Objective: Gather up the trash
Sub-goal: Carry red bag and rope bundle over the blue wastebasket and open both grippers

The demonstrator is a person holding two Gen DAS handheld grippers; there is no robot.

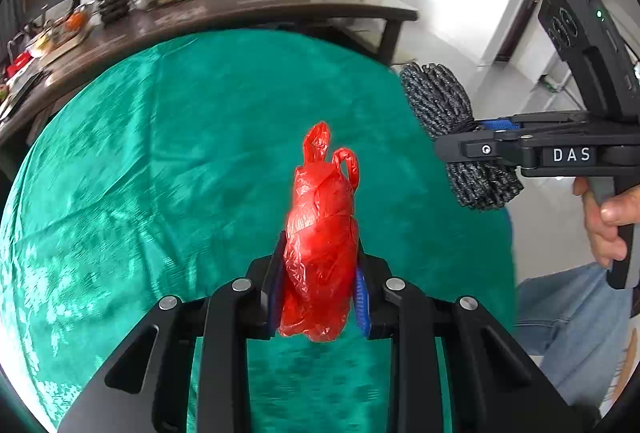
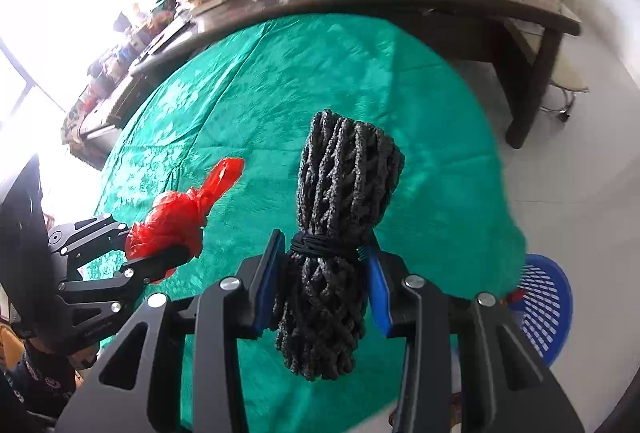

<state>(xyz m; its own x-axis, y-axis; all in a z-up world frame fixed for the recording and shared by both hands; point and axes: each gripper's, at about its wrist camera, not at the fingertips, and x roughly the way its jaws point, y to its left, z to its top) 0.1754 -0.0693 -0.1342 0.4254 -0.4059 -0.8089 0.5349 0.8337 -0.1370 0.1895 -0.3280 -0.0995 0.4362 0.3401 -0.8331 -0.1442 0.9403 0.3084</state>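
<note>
The left gripper (image 1: 320,269) is clamping a crumpled red plastic bag (image 1: 320,245), its jaws narrowed onto the bag's sides, above the green tablecloth (image 1: 160,173). The right gripper (image 2: 324,273) is gripping a bundled black foam net (image 2: 332,257) at its tied waist, jaws partly closed against it, also above the tablecloth. A blue perforated basket (image 2: 544,309) is standing on the floor beside the tablecloth's edge.
</note>
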